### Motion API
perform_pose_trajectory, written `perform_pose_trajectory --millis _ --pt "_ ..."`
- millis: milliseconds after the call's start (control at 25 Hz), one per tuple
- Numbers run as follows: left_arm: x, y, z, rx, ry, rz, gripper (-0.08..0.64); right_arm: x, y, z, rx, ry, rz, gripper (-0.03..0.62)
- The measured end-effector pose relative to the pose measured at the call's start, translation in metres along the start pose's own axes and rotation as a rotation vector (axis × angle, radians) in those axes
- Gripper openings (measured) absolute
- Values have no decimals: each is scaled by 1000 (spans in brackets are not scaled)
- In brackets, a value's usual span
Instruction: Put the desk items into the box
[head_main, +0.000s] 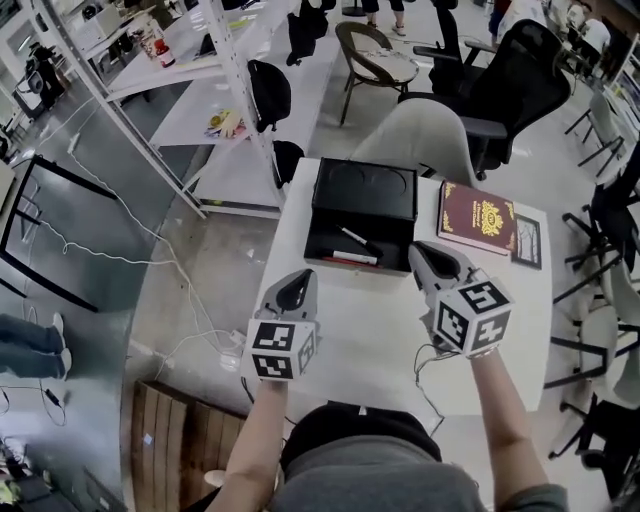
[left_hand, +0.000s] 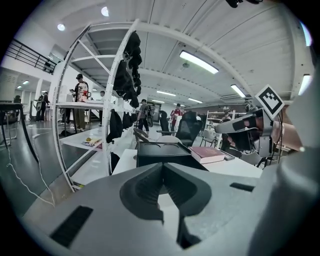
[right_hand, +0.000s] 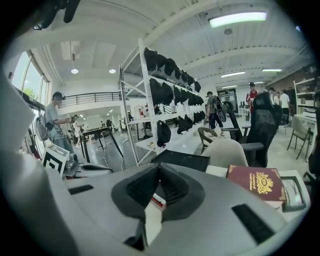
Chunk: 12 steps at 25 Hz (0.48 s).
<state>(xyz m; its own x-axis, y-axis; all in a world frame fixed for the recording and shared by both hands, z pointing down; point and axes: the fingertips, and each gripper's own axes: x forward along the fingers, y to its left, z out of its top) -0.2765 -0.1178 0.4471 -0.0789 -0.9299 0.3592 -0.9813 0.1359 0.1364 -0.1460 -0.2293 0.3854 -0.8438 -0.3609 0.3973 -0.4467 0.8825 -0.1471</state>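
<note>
Nearest the person, over the bare front of the white counter (head_main: 350, 340), both tools hang side by side and off the surface. The left tool (head_main: 296, 287) has its jaws pressed together on nothing, and the right tool (head_main: 428, 255) is likewise closed and empty. Just beyond them stands the open black box (head_main: 362, 190), almost straight ahead of the left tool, with a pen (head_main: 355, 238) and a red-and-white item already lying inside. Beside the box on its right, flat on the counter, lies the maroon book (head_main: 477, 215), ahead of the right tool and slightly to its right, its near edge turned toward that tool. A small dark-framed panel (head_main: 527, 241) lies just right of the book. The right tool is clearly nearer to both, so the next pick probably falls to it, after its jaws spread.
</note>
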Motion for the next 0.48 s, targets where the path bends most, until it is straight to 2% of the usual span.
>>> perform_pose_trajectory --millis 280,480 --pt "2 -20 7 22 -8 -18 6 -37 -11 -7 58 -53 -41 5" --pt "5 -34 11 28 -17 -23 6 -58 -17 -14 53 -79 -73 5"
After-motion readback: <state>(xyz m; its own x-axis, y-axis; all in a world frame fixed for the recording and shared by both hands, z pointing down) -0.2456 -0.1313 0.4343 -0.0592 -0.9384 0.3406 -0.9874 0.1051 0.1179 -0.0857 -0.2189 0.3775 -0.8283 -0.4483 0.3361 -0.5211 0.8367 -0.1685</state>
